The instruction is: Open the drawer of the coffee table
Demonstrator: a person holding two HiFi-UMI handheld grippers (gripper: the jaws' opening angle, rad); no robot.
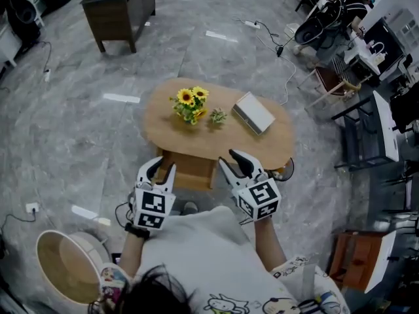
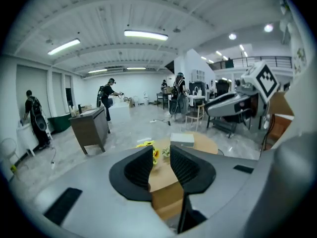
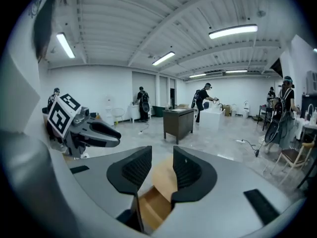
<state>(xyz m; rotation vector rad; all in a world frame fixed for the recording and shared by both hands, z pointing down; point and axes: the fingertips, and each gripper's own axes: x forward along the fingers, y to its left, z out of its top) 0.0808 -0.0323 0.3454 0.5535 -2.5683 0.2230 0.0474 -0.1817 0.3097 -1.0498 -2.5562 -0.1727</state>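
The oval wooden coffee table stands in front of me in the head view. It carries a sunflower bunch, a small plant and a grey-white box. Its drawer is pulled out on the near side, with the wooden inside showing. My left gripper hovers over the drawer's left end, and my right gripper hangs above the table's near edge. Both are raised off the table, open, with nothing between the jaws. The left gripper view shows the jaws framing the table top and the drawer. The right gripper view shows the jaws over the drawer.
A dark wooden cabinet stands at the far left. A round white tub sits by my left side. Chairs, desks and gear crowd the right, with cables on the grey floor. Several people stand far off.
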